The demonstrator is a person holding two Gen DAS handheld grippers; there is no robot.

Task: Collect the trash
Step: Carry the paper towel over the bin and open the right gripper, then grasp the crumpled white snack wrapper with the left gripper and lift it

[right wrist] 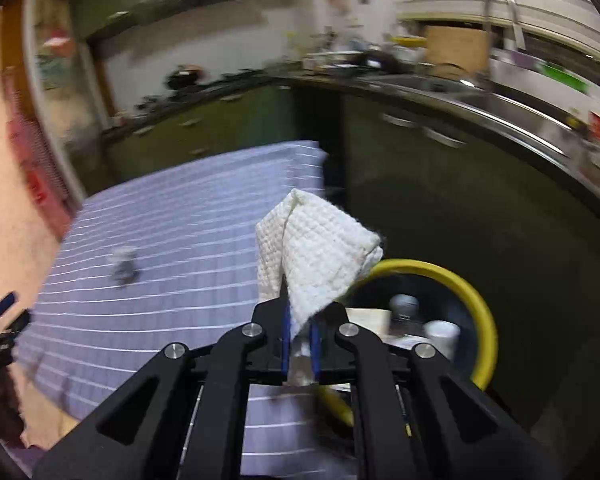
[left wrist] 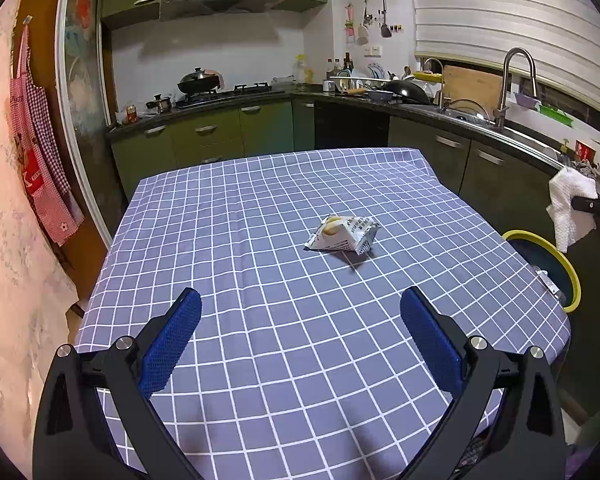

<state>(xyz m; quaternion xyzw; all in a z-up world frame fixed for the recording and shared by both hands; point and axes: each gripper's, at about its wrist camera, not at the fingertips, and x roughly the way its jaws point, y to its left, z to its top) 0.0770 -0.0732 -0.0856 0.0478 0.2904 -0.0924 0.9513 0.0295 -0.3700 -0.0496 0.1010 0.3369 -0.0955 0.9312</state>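
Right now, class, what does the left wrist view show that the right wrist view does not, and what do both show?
Only the left wrist view: the open left gripper seen head-on, and the print on the snack wrapper lying on the table.

Only the right wrist view: the right gripper shut on the paper towel, and cups inside the bin.

Both: table, wrapper, towel, yellow-rimmed bin.

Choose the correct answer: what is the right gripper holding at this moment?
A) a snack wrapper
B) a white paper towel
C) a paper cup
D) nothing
B: the right gripper is shut on the white paper towel, near the yellow-rimmed bin.
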